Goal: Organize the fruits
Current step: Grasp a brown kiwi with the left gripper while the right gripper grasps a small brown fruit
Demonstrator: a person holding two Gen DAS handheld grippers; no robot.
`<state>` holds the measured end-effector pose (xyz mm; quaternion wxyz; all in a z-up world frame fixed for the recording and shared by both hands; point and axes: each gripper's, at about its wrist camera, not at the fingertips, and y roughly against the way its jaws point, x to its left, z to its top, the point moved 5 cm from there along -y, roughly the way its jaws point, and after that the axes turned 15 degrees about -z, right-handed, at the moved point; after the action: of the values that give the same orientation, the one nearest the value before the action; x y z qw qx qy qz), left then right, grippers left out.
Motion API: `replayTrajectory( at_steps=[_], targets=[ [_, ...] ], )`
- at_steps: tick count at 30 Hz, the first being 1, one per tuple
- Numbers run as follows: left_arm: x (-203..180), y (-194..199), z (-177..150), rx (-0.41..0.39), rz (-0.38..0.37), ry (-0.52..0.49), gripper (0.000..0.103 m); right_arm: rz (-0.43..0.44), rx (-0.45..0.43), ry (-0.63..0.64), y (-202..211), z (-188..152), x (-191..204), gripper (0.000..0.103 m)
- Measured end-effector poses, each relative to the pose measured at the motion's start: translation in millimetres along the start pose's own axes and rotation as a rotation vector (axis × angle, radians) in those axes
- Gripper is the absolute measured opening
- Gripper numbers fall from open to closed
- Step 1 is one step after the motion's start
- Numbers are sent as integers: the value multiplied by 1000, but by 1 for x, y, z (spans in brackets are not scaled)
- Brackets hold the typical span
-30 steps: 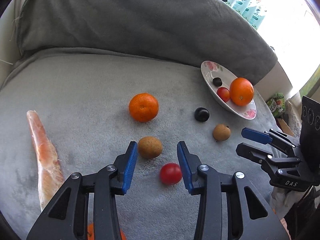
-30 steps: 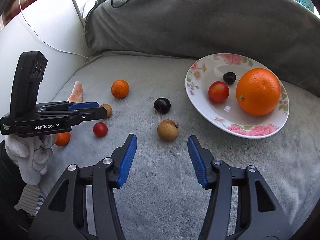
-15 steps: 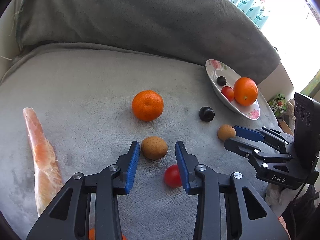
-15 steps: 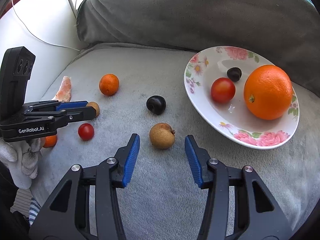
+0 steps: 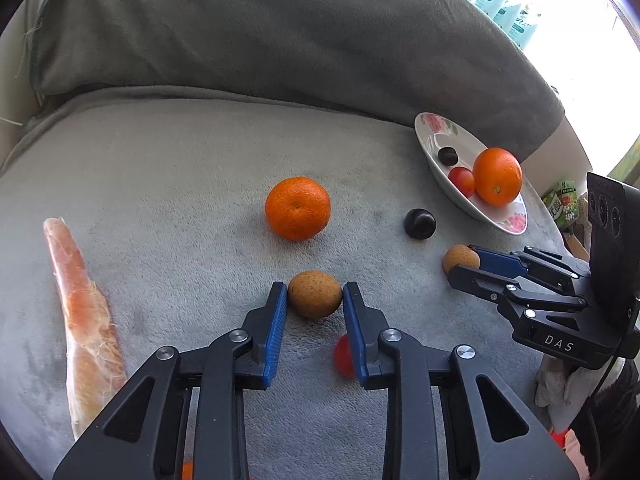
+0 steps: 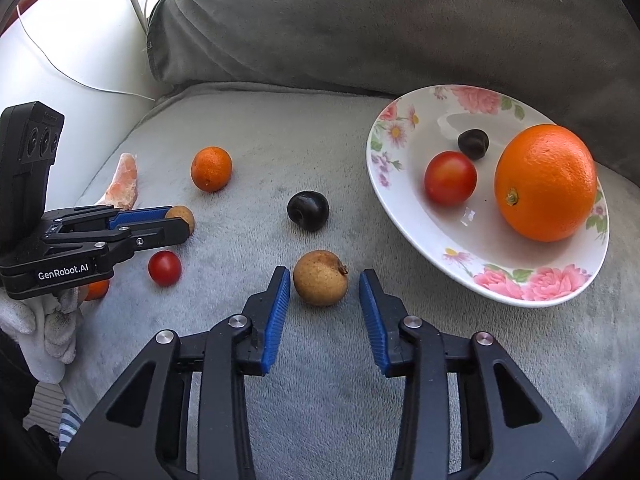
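Observation:
My left gripper (image 5: pixel 315 295) has its blue pads touching both sides of a brown longan (image 5: pixel 315 294) on the grey cushion, so it is shut on it. My right gripper (image 6: pixel 322 280) is open around a second brown longan (image 6: pixel 320 277), its pads apart from the fruit. A flowered plate (image 6: pixel 424 236) to the right holds a big orange (image 6: pixel 546 182), a red tomato (image 6: pixel 450 178) and a dark plum (image 6: pixel 473 143). Loose on the cushion are a mandarin (image 5: pixel 298 208), a dark plum (image 5: pixel 419 223) and a red tomato (image 5: pixel 343 356), half hidden behind my left finger.
A long pale orange peeled fruit piece (image 5: pixel 82 320) lies at the left of the cushion. A small orange fruit (image 6: pixel 96 290) sits by the cushion's near edge under my left gripper. A grey back cushion (image 5: pixel 280 32) rises behind. A white wall with a cable (image 6: pixel 80 80) is at the left.
My left gripper moved forward and closed its pads onto the longan, leaving the tomato behind. My right gripper moved forward until the second longan lay between its open fingers.

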<state>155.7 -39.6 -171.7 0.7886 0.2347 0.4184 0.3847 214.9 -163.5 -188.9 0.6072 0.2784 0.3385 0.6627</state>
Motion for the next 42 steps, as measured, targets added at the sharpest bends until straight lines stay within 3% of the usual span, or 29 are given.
replayTrajectory(
  at_steps=[3,18,42],
  targets=[
    [0,0,1,-3,-3,2,27,11,1,-2,-1,1,1,29],
    [-7,13,4,-39,-16,-12,27,8,-51,-9,20,1,-3,28],
    [-65,8,42,-106,-96,-107,27,-34,-156,-72,74,7,-50,28]
  ],
)
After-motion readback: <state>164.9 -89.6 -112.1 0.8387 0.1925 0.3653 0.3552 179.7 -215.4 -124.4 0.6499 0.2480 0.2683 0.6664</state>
